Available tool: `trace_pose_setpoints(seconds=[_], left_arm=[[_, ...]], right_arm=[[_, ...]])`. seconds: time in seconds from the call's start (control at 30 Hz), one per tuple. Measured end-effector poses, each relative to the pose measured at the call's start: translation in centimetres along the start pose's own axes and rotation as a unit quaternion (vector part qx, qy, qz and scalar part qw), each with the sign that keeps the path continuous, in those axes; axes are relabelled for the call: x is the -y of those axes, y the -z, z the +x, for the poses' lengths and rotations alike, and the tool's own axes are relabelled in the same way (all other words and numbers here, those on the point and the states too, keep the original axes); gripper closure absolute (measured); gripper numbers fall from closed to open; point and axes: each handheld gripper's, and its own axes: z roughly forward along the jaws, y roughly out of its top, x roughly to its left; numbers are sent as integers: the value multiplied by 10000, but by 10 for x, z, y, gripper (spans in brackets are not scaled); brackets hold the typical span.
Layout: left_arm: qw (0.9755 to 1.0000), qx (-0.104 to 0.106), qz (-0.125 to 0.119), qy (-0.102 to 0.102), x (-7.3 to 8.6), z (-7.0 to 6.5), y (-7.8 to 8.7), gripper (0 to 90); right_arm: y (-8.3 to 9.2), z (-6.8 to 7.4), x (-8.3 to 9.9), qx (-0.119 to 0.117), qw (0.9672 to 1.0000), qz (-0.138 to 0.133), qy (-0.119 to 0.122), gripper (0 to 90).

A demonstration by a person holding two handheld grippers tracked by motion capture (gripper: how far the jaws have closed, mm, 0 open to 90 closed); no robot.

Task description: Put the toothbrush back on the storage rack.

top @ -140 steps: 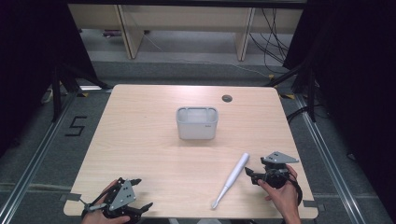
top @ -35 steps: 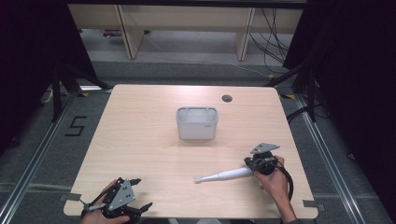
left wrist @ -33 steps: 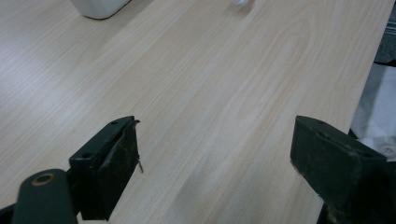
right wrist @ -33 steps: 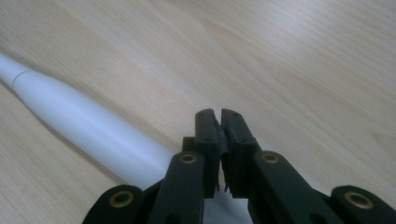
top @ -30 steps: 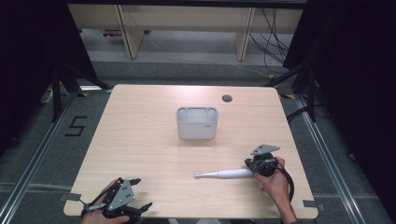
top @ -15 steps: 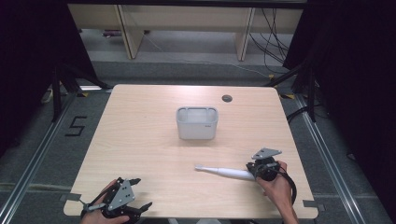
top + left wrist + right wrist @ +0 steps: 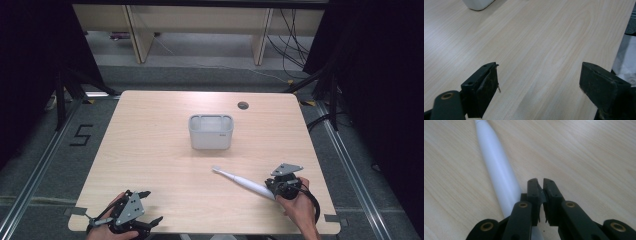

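High view: wood table (image 7: 150, 150) w/ a white bin (image 7: 211, 132) near centre and a white toothbrush (image 7: 243, 182) at front right, lying slantwise, slim head end pointing toward the bin but well apart from it. Its thick end meets the R gripper (image 7: 278, 189), held in a hand (image 7: 299, 207). L gripper (image 7: 131, 218) rests at the front-left edge, away from both things.

L gripper view: jaws spread wide, bare table between them, nothing touched; a corner of the bin (image 7: 477, 3) shows at top left.

R gripper view: jaws all but pressed together, a thin slit between; no object seen in the slit. The toothbrush (image 7: 496, 167) runs just left of the left jaw and passes under the gripper body; contact there looks likely, but a pinch can't be confirmed.

Handling (judged): toothbrush prob. light, stiff, smooth plastic; round body apt to roll or slip. Best hold is across the thick handle, not the tapering neck.
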Motion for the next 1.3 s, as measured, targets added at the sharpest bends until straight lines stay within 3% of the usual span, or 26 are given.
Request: trace_pose_setpoints(seconds=[0.07,0.13,0.4,0.43,0.7,0.73,0.77,0.8,0.87,0.9,0.97,1.0,1.03,1.2,1.23,1.3], left_arm=[[10000,51,11,-4,0,0,0,148],[10000,17,3,2,0,0,0,148],[10000,64,15,7,0,0,1,147],[10000,70,21,4,0,0,1,148],[10000,69,9,17,0,0,0,147],[10000,3,1,4,0,0,0,148],[10000,4,4,-7,0,0,0,147],[10000,4,4,-7,0,0,0,148],[10000,89,13,16,0,0,0,147],[10000,-18,-4,3,0,0,0,148],[10000,-4,6,-6,0,0,0,147],[10000,9,11,-11,0,0,0,147],[10000,89,15,20,0,0,0,147],[10000,95,23,3,1,0,0,148],[9999,75,69,-16,0,1,0,148],[10000,41,33,2,1,0,-1,148]], right_arm=[[2,2,1,-7,10000,25,-30,837],[1,2,1,12,9999,-29,107,836],[6,11,6,-14,10000,80,-33,831],[6,9,7,14,9999,44,115,830],[10,14,9,-68,9999,91,72,826],[8,14,9,-68,9997,45,218,825],[10,17,9,-74,9999,111,67,825],[10,17,9,-74,9999,111,67,825],[9,17,10,-97,9997,46,196,823],[10,19,10,-157,9997,90,169,821],[9,18,10,-170,9995,25,263,821],[11,20,10,-71,9995,48,297,820],[11,21,11,-183,9996,88,191,818],[11,20,11,-182,9996,48,197,768],[13,21,11,-134,9998,156,38,751],[15,18,10,-13,9999,136,31,723]])
